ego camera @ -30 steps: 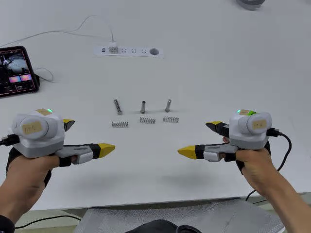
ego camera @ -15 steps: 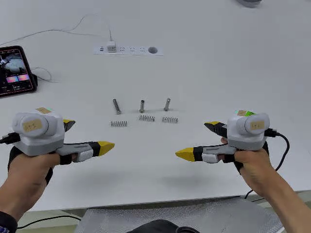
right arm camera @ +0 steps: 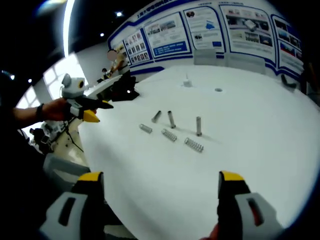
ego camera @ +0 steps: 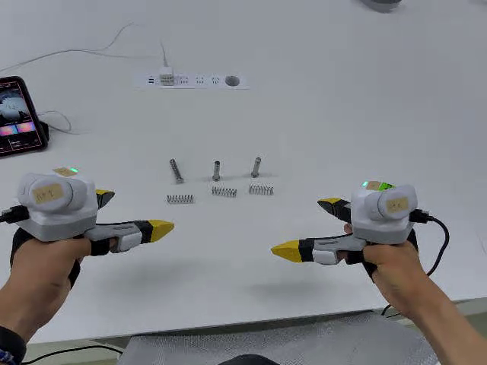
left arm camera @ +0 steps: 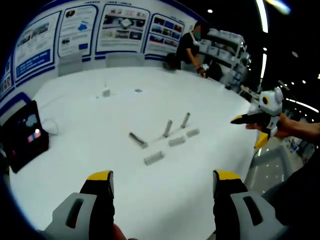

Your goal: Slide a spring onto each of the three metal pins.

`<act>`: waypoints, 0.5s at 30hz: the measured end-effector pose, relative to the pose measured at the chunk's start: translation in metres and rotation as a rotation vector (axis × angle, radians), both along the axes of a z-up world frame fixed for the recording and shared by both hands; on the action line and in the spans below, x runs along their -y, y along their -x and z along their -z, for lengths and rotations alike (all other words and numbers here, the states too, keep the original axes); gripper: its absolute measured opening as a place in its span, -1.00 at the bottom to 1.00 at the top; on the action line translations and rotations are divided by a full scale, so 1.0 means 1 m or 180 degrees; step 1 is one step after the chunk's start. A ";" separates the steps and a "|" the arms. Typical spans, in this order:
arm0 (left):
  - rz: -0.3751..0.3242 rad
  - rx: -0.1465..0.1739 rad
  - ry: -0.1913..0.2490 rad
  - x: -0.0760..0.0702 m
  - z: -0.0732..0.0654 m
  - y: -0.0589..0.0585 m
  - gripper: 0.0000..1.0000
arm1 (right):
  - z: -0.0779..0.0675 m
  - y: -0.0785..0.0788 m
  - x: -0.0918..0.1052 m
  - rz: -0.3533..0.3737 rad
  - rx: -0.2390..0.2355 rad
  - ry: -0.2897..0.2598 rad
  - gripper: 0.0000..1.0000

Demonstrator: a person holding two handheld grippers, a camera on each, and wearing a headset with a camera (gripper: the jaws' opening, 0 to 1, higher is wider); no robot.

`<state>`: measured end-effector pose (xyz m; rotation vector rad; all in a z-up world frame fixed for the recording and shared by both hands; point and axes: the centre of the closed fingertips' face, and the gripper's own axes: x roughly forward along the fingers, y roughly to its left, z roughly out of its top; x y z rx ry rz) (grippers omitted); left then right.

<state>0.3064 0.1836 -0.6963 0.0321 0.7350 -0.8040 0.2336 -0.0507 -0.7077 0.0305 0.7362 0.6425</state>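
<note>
On the white table, a power strip lies along the far side, and everything else sits on the person's side of it. Well apart from the strip stand three metal pins in a row parallel to it. The left pin tilts over, and whether it leans or lies flat I cannot tell. The middle pin and the right pin stand upright. One step farther from the strip, a spring rests flat just beside each pin without touching it: the left spring, the middle spring and the right spring. Farther again from the strip, the left gripper hangs above the table on the side of the strip's plugged end. Its jaws are spread wide and released, with the yellow fingertips pointing inward. The right gripper hangs opposite, past the strip's other end, with its jaws likewise parted and loose. All three springs lie between the two grippers and nearer the strip, well apart from every fingertip. A tablet with a lit screen sits out beyond the strip's plugged end.
</note>
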 end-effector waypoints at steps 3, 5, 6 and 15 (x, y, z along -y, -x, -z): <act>0.0000 -0.0009 0.0023 0.002 0.000 -0.006 0.63 | -0.002 -0.001 0.001 0.0014 0.0029 0.0003 0.91; 0.0003 -0.0015 0.0016 0.004 0.001 -0.009 0.63 | -0.004 -0.002 0.001 0.0023 0.0062 0.0006 0.90; 0.0007 -0.0020 0.0007 0.005 0.002 -0.012 0.63 | -0.004 -0.003 0.001 0.0034 0.0064 0.0012 0.91; 0.0058 -0.0060 0.0009 0.015 0.008 -0.031 0.59 | -0.006 -0.003 0.000 0.0075 0.0069 0.0033 0.92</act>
